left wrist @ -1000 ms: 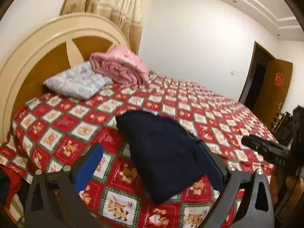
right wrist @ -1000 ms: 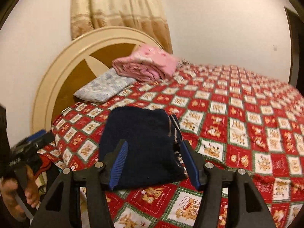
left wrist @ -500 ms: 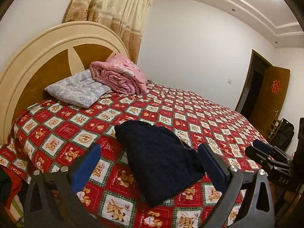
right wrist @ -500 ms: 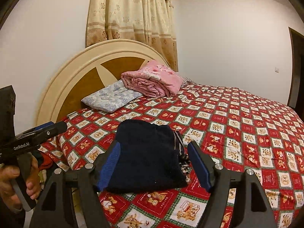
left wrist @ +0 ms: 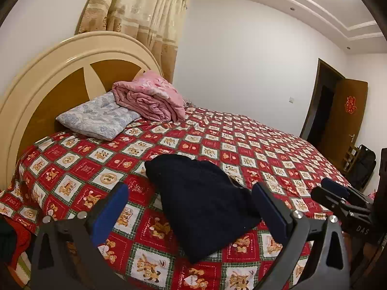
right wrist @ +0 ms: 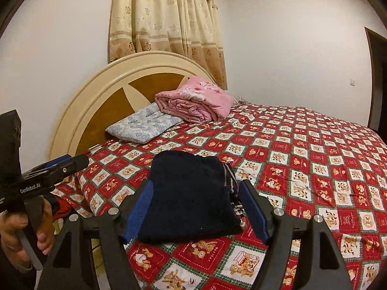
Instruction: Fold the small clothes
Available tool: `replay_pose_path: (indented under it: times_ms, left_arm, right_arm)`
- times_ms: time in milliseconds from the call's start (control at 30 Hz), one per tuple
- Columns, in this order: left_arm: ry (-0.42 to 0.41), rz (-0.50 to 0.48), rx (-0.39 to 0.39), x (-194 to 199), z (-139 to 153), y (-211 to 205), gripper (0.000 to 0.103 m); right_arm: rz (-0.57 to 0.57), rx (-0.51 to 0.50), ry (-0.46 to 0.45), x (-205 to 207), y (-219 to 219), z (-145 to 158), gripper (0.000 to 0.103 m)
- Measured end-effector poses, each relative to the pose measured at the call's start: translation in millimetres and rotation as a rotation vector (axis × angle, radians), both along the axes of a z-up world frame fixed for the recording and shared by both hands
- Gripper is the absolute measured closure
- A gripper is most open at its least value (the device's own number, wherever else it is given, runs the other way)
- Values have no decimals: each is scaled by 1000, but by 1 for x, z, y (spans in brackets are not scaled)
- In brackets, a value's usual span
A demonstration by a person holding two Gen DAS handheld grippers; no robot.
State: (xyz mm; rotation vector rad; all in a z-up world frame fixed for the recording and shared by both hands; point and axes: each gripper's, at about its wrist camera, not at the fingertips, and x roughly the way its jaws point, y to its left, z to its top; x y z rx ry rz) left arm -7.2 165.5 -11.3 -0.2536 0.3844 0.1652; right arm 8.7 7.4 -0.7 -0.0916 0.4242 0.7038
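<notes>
Grippers first: left gripper (left wrist: 191,207) and right gripper (right wrist: 197,207) both spread wide, nothing between pads, held off the bed's near corner. Folded dark navy garment (right wrist: 191,195) lies on red checked bedspread (right wrist: 302,169) near that corner. Farther back, blue-grey pillow (right wrist: 145,125), pink blanket (right wrist: 196,102) by headboard (right wrist: 96,91).

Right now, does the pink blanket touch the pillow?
Touching. The right wrist view shows the pink blanket resting on the far end of the pillow, with no gap between them.
</notes>
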Motion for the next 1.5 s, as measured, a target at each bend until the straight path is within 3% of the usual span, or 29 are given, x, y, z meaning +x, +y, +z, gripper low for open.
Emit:
replay_pose_path:
  times_ms: [500,1500]
  left_arm:
    - [29,-4,33,5,-1,-1,0]
    - [-4,13,111,2,6,-14,0]
  right_arm:
    - [0,1,-3,-3,-2,-3,29]
    - [23,2,-35,-14,1,-5,29]
